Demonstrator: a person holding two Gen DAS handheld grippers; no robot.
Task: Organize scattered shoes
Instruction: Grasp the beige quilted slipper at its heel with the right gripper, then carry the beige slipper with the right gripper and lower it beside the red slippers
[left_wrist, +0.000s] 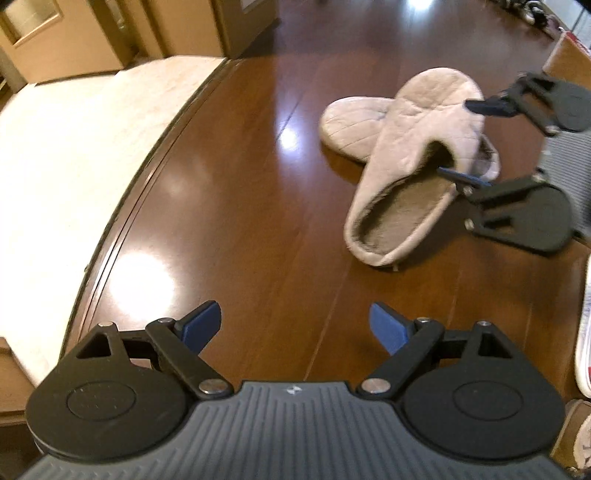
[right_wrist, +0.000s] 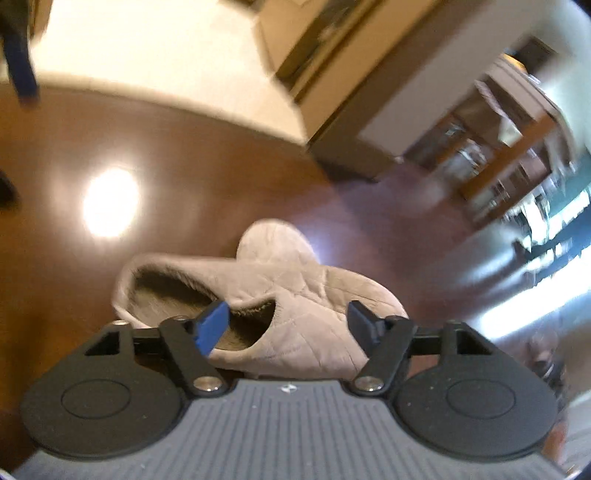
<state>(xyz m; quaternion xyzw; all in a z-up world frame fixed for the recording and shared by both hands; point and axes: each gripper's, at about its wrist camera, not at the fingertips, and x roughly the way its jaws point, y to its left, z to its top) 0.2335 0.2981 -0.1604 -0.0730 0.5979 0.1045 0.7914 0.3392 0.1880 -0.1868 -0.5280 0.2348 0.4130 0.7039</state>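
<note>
Two beige quilted slippers lie on the dark wooden floor. The near slipper (left_wrist: 417, 166) lies across the far slipper (left_wrist: 351, 122). My right gripper (left_wrist: 469, 142) is open, its jaws standing on either side of the near slipper's upper, one fingertip at the slipper's opening. In the right wrist view the near slipper (right_wrist: 280, 295) fills the space between the open jaws of the right gripper (right_wrist: 288, 325), with the far slipper's toe (right_wrist: 273, 240) behind it. My left gripper (left_wrist: 295, 328) is open and empty above bare floor, to the left of the slippers.
A pale stone step (left_wrist: 74, 155) borders the wooden floor on the left. A white sneaker (left_wrist: 583, 332) lies at the right edge. Wooden doors (left_wrist: 184, 29) stand at the back. More shoes (left_wrist: 532, 11) lie far off at the top right.
</note>
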